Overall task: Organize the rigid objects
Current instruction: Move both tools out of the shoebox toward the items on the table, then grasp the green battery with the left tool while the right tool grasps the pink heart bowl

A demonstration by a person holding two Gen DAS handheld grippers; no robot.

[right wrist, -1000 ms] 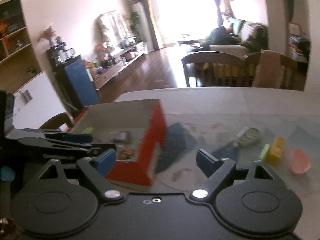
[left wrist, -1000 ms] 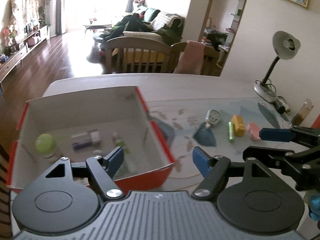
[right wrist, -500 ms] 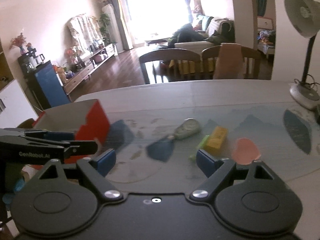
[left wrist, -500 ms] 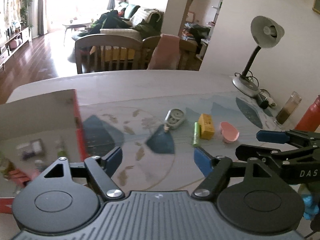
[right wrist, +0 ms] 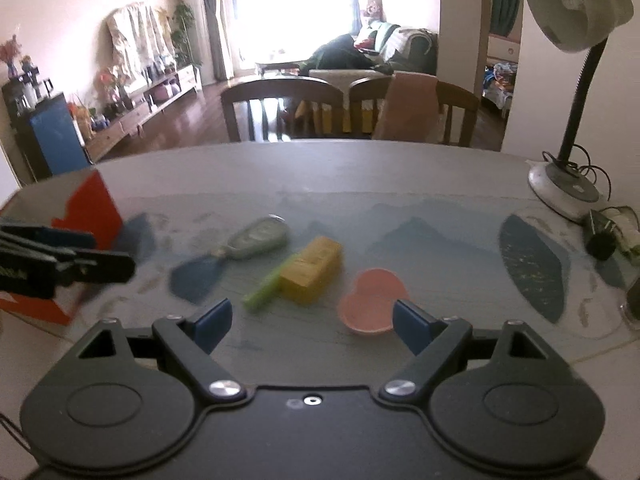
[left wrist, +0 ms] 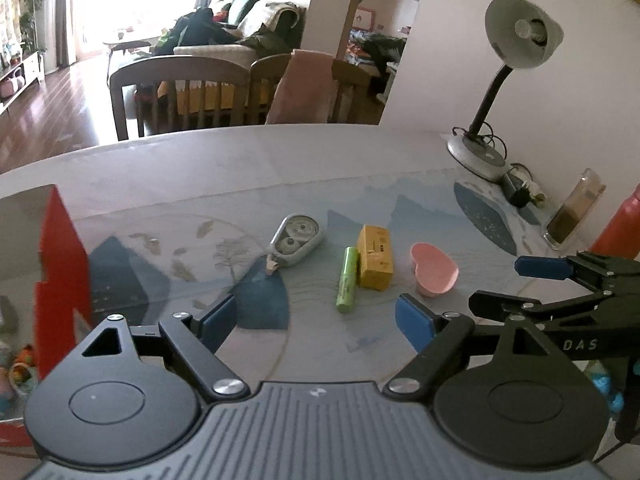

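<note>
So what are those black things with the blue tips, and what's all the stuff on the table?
Those are two grabbing tools. A person holds one in each hand, and each tool has a small camera looking forward along its two fingers. One picture comes from the left gripper, the other from the right gripper. The blue tips are the pads at the ends of the fingers. Both tools are open and hold nothing.

On the table lie a grey correction tape, a green tube, a yellow box touching that tube, and a pink heart-shaped dish. At the left stands a red box with small things inside. A desk lamp stands at the back right.
</note>
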